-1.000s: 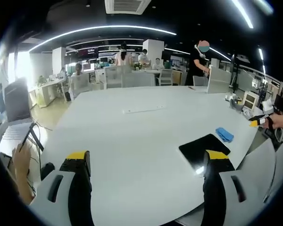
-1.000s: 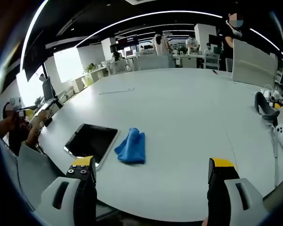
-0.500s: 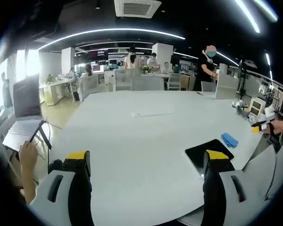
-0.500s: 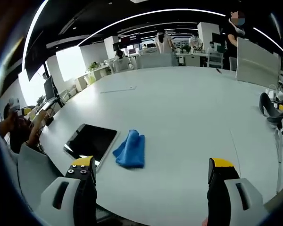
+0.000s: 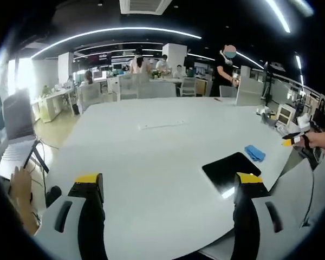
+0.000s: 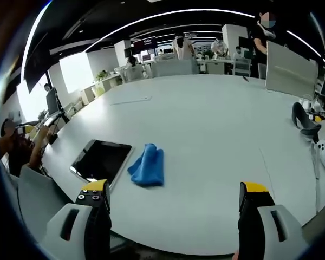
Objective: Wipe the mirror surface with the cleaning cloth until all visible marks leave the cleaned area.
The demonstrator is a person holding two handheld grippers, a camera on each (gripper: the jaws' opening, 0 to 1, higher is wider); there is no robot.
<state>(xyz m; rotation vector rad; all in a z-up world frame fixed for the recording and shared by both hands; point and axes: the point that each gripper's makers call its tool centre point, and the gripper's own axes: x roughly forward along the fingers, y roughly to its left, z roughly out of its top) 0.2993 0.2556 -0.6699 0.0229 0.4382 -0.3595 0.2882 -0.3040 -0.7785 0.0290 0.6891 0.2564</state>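
A dark rectangular mirror (image 6: pixel 100 161) lies flat near the table's front edge, with a folded blue cloth (image 6: pixel 148 166) just to its right. In the left gripper view the same mirror (image 5: pixel 229 169) sits at the right, the blue cloth (image 5: pixel 254 153) beyond it. My left gripper (image 5: pixel 169 189) hangs open above the white table, nothing between its jaws. My right gripper (image 6: pixel 173 197) is open too, held above the table edge short of the cloth. The right gripper's yellow tip (image 5: pixel 290 141) shows at the far right of the left gripper view.
The large white table (image 6: pixel 206 124) stretches far back. A thin white strip (image 5: pixel 162 125) lies mid-table. A dark headset-like object (image 6: pixel 303 122) and white items rest at the right edge. A standing person (image 6: pixel 262 40) and office desks are behind. A hand (image 5: pixel 20 187) shows at left.
Both views shifted slightly with the hands. The mirror and cloth stay where they were on the table. Both grippers remain open.
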